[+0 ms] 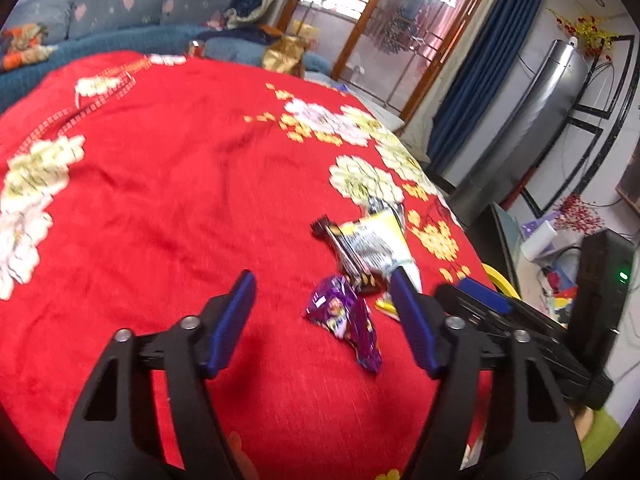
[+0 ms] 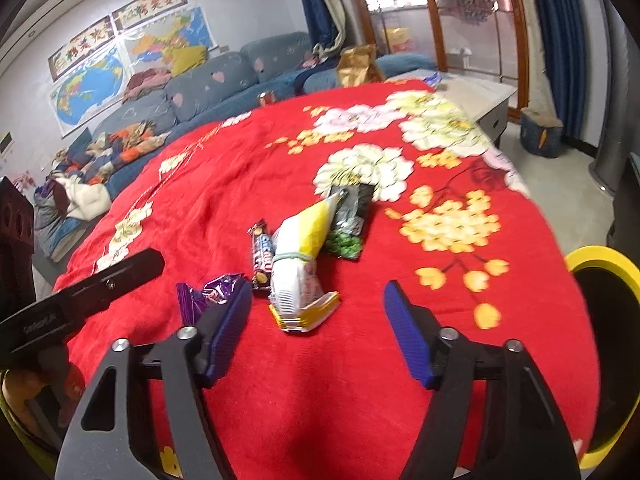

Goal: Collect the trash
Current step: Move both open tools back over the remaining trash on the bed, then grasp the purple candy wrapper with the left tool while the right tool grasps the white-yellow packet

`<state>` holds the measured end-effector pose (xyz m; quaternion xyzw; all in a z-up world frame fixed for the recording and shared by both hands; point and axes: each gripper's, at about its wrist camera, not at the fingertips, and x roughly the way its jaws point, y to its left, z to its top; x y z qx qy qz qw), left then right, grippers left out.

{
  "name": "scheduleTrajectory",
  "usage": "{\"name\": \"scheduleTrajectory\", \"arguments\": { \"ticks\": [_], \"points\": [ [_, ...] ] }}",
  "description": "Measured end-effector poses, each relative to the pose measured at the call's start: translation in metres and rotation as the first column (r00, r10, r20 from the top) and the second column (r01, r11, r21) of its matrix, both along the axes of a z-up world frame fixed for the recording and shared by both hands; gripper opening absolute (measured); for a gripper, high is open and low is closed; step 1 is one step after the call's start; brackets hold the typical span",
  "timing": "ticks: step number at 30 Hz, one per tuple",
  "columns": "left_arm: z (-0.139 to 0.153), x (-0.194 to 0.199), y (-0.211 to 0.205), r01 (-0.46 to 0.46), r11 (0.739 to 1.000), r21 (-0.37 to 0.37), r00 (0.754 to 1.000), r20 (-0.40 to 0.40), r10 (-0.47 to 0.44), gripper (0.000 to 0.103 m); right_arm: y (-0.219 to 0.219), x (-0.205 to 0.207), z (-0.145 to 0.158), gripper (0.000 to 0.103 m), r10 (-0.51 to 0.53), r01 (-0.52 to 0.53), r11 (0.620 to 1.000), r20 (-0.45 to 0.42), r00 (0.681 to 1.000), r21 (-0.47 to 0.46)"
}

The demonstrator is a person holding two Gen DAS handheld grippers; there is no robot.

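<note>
Nearest, both tongs stood spread with nothing between the pads, each angled down over the red floral blanket [image 2: 224, 184] covering the bench. No earlier view is available, so only this stance is reported.

The left tongs [image 1: 322, 294] bracketed the purple wrapper [image 1: 348, 320], which lay flat on the blanket close to the right-hand pad without touching either one; this alignment suggests the purple wrapper was the left tongs' intended pickup. The right tongs [image 2: 318, 306] hovered just short of the white and yellow snack bag [image 2: 300, 264], whose yellow-striped end pointed toward the camera, a convenient edge to pinch.

Just left of that bag lay a dark candy bar wrapper [image 2: 262, 256], touching it. Beyond, a black and green packet [image 2: 350, 220] rested partly under the bag's far yellow end. All four pieces of trash formed one cluster, so each tongs could take a separate item without crossing.

At the near right edge sat a yellow-rimmed bin [image 2: 600, 256], probably the destination. Farther off were a blue sofa [image 2: 208, 80] and wall maps [image 2: 88, 80].
</note>
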<state>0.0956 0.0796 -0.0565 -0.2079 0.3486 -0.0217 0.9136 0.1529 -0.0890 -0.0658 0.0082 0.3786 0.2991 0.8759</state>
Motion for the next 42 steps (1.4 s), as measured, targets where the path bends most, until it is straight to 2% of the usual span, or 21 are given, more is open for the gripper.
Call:
{"name": "scheduleTrajectory", "arguments": {
  "ticks": [5, 7, 8, 10, 16, 18, 22, 27, 31, 42],
  "points": [
    [-0.012, 0.001, -0.003, 0.056, 0.995, -0.078, 0.998, -0.027, -0.058, 0.053, 0.011, 0.01, -0.013, 0.051, 0.034, -0.033, 0.999, -0.065, 0.997, 0.019],
    [-0.017, 0.003, -0.004, 0.075, 0.991, -0.11, 0.996, -0.037, -0.08, 0.048, 0.014, 0.014, -0.018, 0.045, 0.054, -0.052, 0.998, -0.089, 0.995, 0.028],
    [-0.019, 0.003, -0.006, 0.082, 0.99, -0.113, 0.995, -0.043, -0.087, 0.048, 0.015, 0.015, -0.021, 0.04, 0.058, -0.055, 0.998, -0.099, 0.993, 0.028],
    [-0.023, 0.006, -0.009, 0.088, 0.99, -0.113, 0.993, -0.062, -0.096, 0.047, 0.016, 0.016, -0.025, 0.039, 0.062, -0.06, 0.998, -0.106, 0.992, 0.026],
    [-0.039, 0.009, -0.015, 0.083, 0.991, -0.108, 0.989, -0.112, -0.095, 0.043, 0.009, 0.013, -0.023, 0.025, 0.066, -0.062, 0.997, -0.084, 0.994, 0.047],
    [-0.039, 0.008, -0.019, 0.084, 0.993, -0.083, 0.989, -0.114, -0.093, 0.041, 0.008, 0.011, -0.022, 0.024, 0.064, -0.06, 0.997, -0.08, 0.995, 0.045],
    [-0.04, 0.008, -0.025, 0.097, 0.994, -0.051, 0.987, -0.12, -0.102, 0.022, 0.007, 0.007, -0.018, 0.023, 0.064, -0.061, 0.997, -0.062, 0.996, 0.037],
    [-0.037, 0.007, -0.029, 0.111, 0.994, -0.026, 0.987, -0.111, -0.113, 0.016, 0.003, 0.0, -0.01, 0.022, 0.054, -0.052, 0.998, -0.036, 0.998, 0.044],
    [-0.03, 0.005, -0.027, 0.102, 0.995, -0.015, 0.991, -0.091, -0.103, 0.013, -0.005, -0.004, -0.001, 0.022, 0.037, -0.036, 0.997, -0.021, 0.999, 0.062],
    [-0.006, 0.002, -0.031, 0.105, 0.995, 0.001, 0.994, -0.028, -0.104, 0.013, -0.025, -0.013, 0.017, 0.022, 0.002, -0.003, 0.996, 0.008, 1.0, 0.091]
  ]
}}
